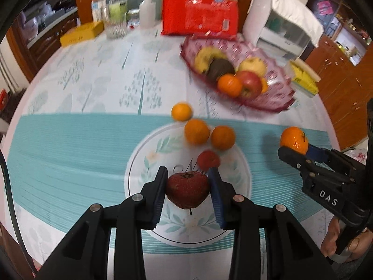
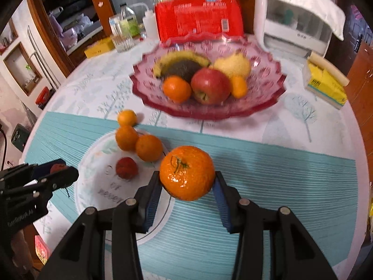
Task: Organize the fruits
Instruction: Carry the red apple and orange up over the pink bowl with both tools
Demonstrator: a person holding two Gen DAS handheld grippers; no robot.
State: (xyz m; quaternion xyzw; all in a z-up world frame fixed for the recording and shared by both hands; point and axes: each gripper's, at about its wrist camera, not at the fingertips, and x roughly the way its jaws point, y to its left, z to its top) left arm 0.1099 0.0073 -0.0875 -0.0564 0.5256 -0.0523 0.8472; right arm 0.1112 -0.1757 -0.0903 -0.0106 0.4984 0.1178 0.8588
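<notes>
My left gripper (image 1: pixel 188 190) is shut on a dark red strawberry-like fruit (image 1: pixel 187 188), held above the table. My right gripper (image 2: pixel 187 184) is shut on a large orange (image 2: pixel 187 172); it shows in the left wrist view (image 1: pixel 294 140) at the right. Three small oranges (image 1: pixel 197 131) and a small red fruit (image 1: pixel 208 159) lie on the tablecloth. A pink glass fruit bowl (image 2: pixel 263 100) behind them holds a banana, an avocado, a pear, a red apple (image 2: pixel 210 85) and oranges.
At the table's back stand a red package of jars (image 2: pixel 198 18), a white appliance (image 2: pixel 293 21), bottles and a glass (image 2: pixel 122 40), and a yellow box (image 1: pixel 81 33). A yellow tissue pack (image 2: pixel 325 81) lies right of the bowl.
</notes>
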